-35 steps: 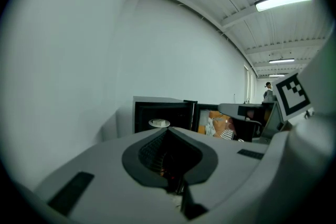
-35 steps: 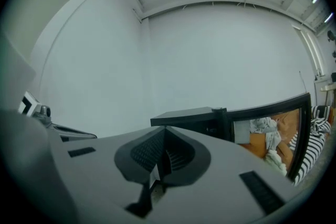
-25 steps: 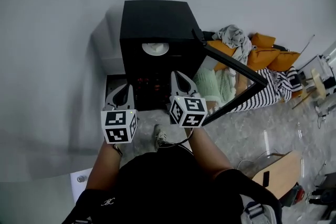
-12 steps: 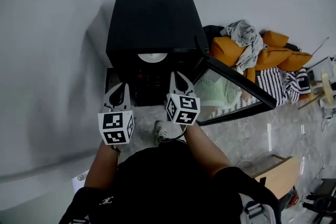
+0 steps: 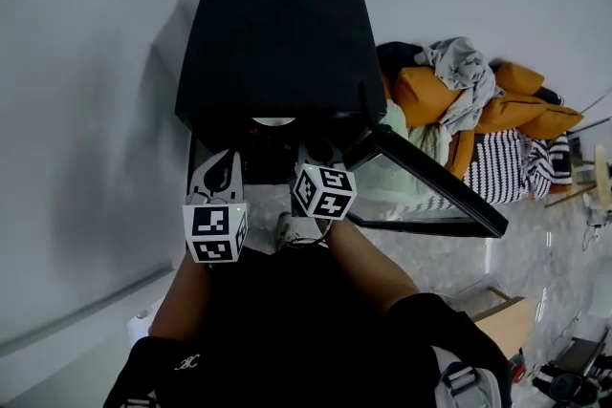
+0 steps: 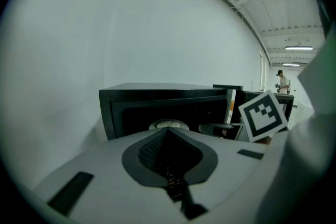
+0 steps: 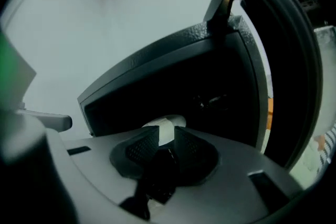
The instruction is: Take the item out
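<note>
inside cabinet point(image 5: 273, 43), white dish point(image 5: 274, 120) (round, flat)

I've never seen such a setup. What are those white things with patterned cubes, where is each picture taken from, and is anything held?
No robot: a person holds a white two-jaw gripper in each hand; the patterned cubes are part of them. The head view looks down from a camera on the person's head; the other two views come from cameras riding on each gripper. In front stands a black box-shaped cabinet with its glass door open and a white round item inside. The left gripper is shut and empty. The right gripper is opening its jaws toward that item, which shows through the gap, not gripped. Orange cushions lie nearby.
</note>
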`<state>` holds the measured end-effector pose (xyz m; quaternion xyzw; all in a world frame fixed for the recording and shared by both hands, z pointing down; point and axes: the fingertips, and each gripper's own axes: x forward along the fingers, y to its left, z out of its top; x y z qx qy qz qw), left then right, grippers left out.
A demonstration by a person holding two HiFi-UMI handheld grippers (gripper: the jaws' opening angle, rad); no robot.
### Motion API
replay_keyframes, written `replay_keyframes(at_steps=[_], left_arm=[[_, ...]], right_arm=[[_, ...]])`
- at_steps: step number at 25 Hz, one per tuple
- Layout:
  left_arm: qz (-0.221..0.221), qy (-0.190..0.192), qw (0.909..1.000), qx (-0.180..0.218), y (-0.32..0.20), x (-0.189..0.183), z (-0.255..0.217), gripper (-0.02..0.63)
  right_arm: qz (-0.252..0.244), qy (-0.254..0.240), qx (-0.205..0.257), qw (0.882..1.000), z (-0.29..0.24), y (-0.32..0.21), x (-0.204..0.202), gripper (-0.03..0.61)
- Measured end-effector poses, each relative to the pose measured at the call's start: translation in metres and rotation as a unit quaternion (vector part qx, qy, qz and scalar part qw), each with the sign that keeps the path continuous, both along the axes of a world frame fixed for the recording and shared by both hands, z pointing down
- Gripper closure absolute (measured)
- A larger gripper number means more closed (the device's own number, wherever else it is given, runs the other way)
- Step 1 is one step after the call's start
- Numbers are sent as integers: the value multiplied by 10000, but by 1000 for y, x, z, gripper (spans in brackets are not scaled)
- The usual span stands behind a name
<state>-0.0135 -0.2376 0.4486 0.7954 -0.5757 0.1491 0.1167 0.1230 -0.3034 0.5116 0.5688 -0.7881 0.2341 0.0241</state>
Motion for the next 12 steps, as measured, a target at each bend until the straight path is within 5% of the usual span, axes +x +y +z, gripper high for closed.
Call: replay_keyframes(at_steps=[7,12], left_arm=[[303,-67,9994,-124,-9,-10,9,614],[565,-120,9981,-218,-11,-24,16,614]], right_arm=[[560,-698,-709,9935,26,-23,-15,442],[1071,-1996,-1298,9653,40,-27,-23,442]])
